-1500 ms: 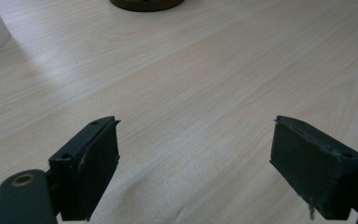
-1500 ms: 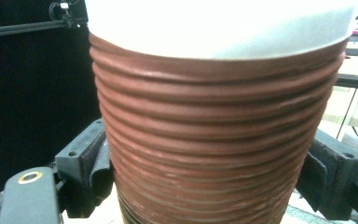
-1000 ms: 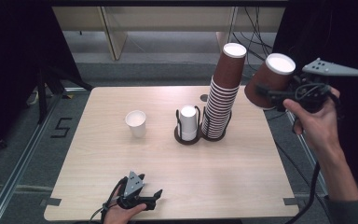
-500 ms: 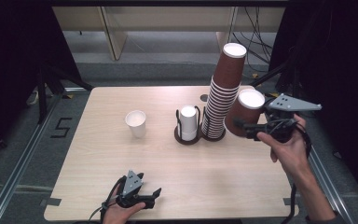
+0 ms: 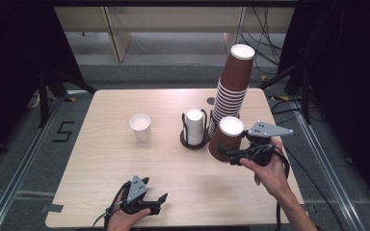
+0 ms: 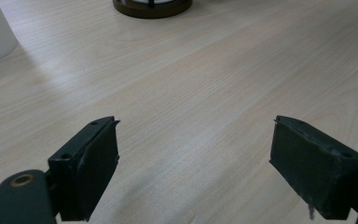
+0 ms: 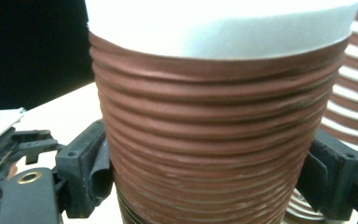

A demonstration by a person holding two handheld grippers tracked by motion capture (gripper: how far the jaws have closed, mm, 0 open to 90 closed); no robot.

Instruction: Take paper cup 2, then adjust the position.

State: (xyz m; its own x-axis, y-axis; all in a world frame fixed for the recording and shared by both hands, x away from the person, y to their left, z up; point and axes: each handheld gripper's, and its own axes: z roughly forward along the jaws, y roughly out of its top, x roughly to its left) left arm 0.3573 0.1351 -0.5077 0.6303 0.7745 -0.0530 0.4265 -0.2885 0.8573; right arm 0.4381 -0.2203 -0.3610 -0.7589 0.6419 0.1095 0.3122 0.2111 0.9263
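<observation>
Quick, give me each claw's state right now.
Left claw: open, holding nothing, low over the table.
Right claw: closed on an upside-down brown cup.

Ribbed brown paper cup (image 7: 214, 130), matt pale wood-grain table (image 6: 205, 74)

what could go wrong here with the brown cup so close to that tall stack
The right hand-held gripper grips a brown cup right beside the tall cup stack; a sideways nudge could topple the stack. The cup looks slightly tilted and may tip when released. The holder with white cups is near too.
</observation>
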